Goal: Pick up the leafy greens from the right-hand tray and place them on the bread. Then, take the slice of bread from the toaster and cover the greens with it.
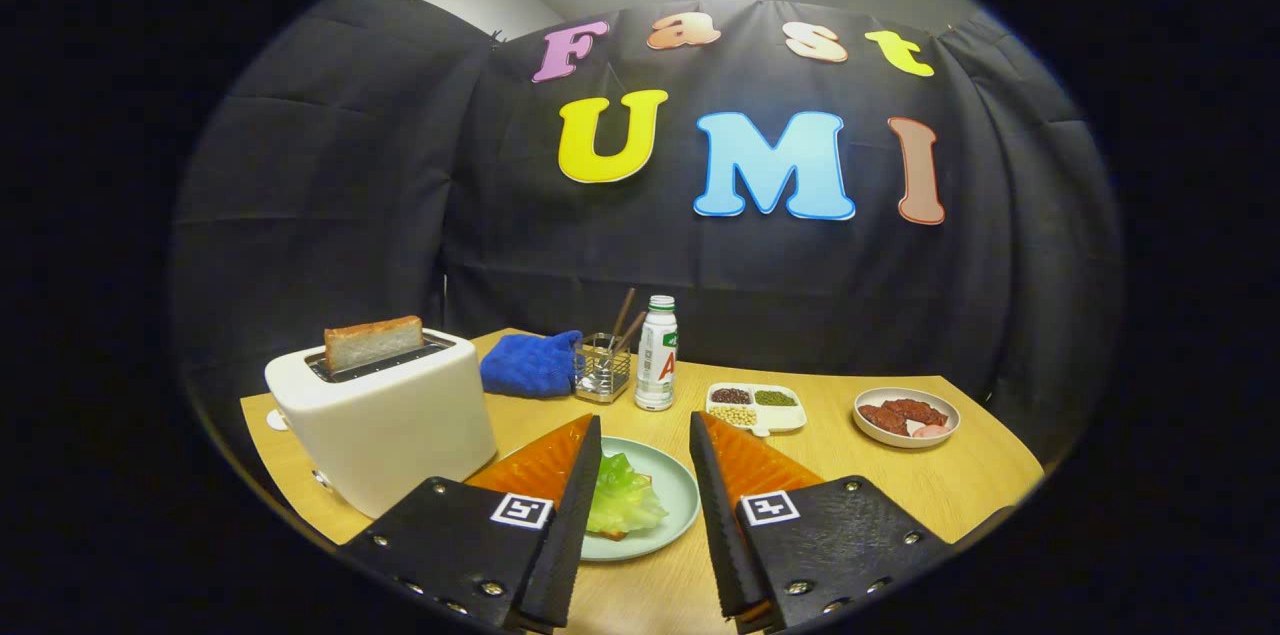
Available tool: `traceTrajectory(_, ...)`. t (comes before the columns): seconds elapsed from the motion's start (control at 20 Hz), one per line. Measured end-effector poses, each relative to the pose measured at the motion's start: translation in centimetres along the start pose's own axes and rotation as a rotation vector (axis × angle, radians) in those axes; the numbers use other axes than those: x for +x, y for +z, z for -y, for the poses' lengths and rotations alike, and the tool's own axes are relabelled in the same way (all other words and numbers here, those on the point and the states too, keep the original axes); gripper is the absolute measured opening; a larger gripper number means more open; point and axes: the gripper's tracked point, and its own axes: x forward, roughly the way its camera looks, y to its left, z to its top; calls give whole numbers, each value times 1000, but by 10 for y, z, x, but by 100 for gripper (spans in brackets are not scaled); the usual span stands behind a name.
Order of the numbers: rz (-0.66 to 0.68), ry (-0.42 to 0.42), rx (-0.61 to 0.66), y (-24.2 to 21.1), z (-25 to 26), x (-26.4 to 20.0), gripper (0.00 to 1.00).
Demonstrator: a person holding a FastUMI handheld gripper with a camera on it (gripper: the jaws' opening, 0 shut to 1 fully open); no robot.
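Your gripper [645,505] is held with its fingers spread wide and nothing between them, hanging just above the green plate [672,485] at the near edge of the table [960,485]. On that plate the leafy greens [620,500] already lie on top of a slice of bread [610,534], of which you can see only a brown corner poking out under the leaves. So the greens sit where the task wants them. The second slice [372,342] stands upright in the slot of the white toaster [385,420], half risen, which leaves its top edge free to pinch from above.

The toaster is just left of the plate and close to your left finger, so there is little slack on that side; judged from here, a move toward the slice calls for lifting clear of the toaster's shoulder before going across. To the right the table is more open: the divided tray [757,407] of beans and the plate of meat [906,415] sit well apart from the green plate. Beyond it stand a bottle [656,353], a wire holder [603,367] with sticks and a blue mitt [530,364], all back near the wall. The near table edge runs right under your fingers.
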Motion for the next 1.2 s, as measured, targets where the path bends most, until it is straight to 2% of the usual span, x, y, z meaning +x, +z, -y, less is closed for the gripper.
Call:
traceTrajectory(0.25, -2, 29, 86, 2, -26, -5, 54)
traceTrajectory(0.45, 6, 14, 117, 11, -49, -10, 54)
traceTrajectory(1.2, 6, 226, 101, 38, -224, 3, 54)
